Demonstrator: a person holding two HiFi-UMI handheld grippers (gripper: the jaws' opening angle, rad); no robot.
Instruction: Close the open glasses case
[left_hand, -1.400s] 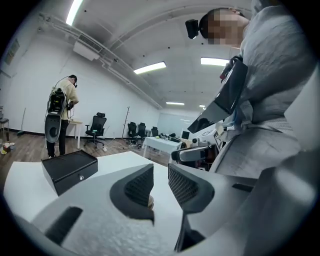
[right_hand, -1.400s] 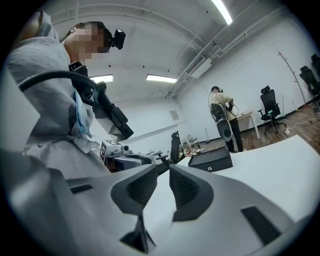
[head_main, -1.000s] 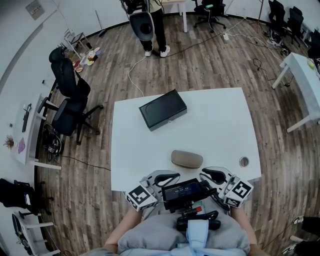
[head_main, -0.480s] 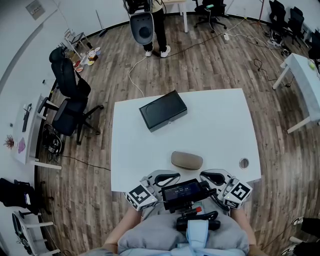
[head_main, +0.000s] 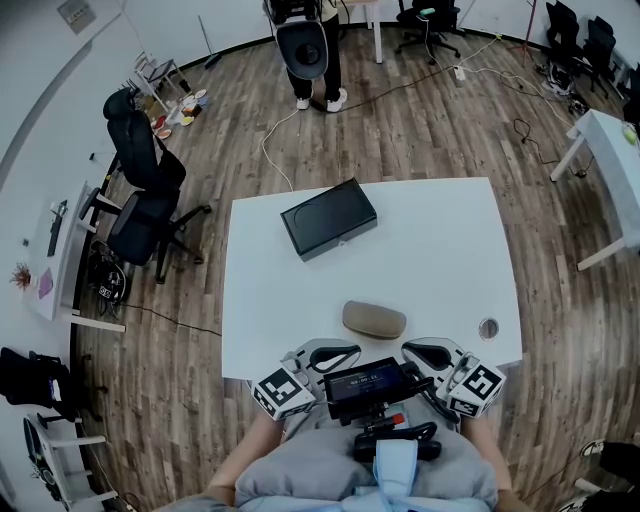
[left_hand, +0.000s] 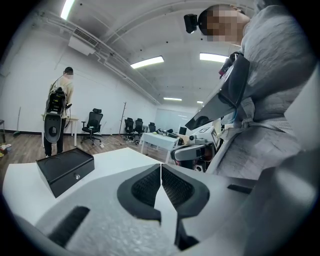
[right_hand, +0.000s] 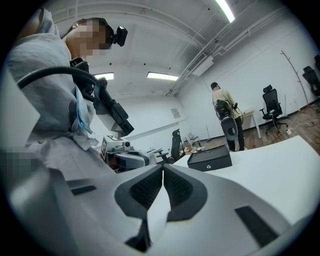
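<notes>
At the near edge of the table (head_main: 430, 250), left gripper (left_hand: 161, 172) and right gripper (right_hand: 163, 172) were held empty, jaws together; the glasses case (head_main: 374, 319), seemingly closed, was seen just beyond, open tabletop around it.

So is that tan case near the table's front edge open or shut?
Shut. In the head view the tan case is one smooth, rounded lump on the white table, with no lid raised and no inside showing.
</notes>
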